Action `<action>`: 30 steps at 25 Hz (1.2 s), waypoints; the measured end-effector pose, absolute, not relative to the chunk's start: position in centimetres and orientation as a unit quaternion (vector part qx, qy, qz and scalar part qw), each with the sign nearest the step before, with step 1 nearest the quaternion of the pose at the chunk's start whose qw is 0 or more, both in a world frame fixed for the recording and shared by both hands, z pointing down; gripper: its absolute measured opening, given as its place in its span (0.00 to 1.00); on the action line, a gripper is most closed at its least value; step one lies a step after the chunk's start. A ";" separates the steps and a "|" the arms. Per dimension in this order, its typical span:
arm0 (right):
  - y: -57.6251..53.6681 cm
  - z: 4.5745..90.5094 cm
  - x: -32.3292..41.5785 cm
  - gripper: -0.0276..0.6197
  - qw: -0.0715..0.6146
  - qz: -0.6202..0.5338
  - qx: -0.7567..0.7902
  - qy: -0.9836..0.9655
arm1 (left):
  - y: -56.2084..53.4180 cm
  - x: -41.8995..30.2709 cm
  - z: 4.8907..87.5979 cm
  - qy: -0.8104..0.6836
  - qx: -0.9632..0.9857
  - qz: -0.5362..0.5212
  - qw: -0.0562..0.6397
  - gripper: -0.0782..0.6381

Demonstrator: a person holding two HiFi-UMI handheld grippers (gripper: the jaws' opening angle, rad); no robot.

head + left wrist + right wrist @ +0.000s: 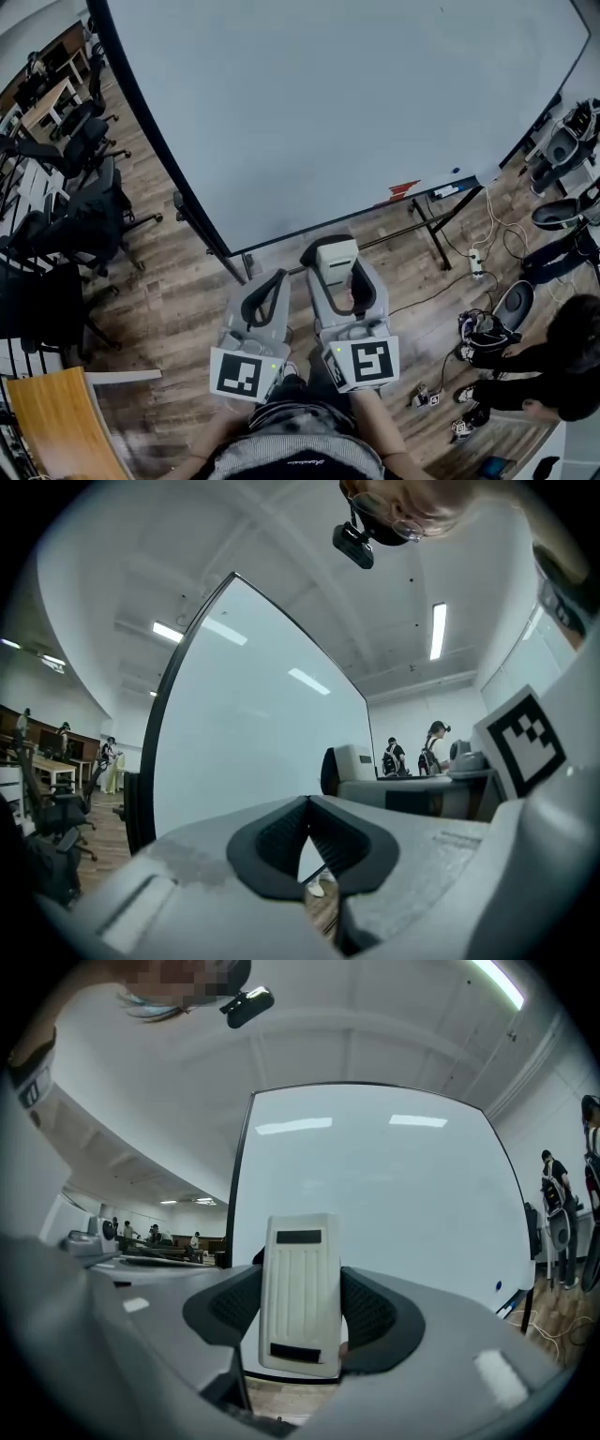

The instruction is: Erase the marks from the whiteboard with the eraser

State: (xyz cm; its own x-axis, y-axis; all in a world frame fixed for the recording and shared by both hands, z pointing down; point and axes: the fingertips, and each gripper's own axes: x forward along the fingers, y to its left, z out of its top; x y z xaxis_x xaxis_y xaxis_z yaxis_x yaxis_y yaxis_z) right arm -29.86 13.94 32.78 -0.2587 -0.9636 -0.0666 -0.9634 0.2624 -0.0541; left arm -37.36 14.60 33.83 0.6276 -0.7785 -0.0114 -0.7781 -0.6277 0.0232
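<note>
Before the whiteboard (328, 112), right gripper (302, 1312) clamps the eraser (300, 1255); left gripper (307, 806) jaws meet.

Before the whiteboard (328, 103), the right gripper (339, 272) clamps a white eraser (336, 253); the left gripper (272, 286), just beside, has its jaws together.

You hold two grippers, left gripper (275, 279) and right gripper (337, 262), one eraser (336, 251), one whiteboard (356, 112), one other person (562, 366), one wooden table (47, 422), office chairs (89, 202) too overlapped to count
</note>
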 end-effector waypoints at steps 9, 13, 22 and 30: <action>6.1 30.9 -25.8 0.45 0.044 0.022 -0.586 0.808 | 7.7 -33.6 32.6 -0.463 0.886 -0.013 -0.002 0.11; 2.3 30.4 -24.0 0.45 0.023 0.039 -0.568 0.822 | 4.4 -31.0 32.2 -0.484 0.875 -0.013 -0.006 0.11; -3.5 29.7 -23.4 0.45 0.011 0.070 -0.515 0.854 | 0.2 -29.4 33.1 -0.542 0.840 -0.014 0.005 0.11; -4.0 29.2 -24.1 0.45 0.024 0.074 -0.481 0.873 | -0.9 -29.5 33.9 -0.571 0.821 -0.009 0.011 0.11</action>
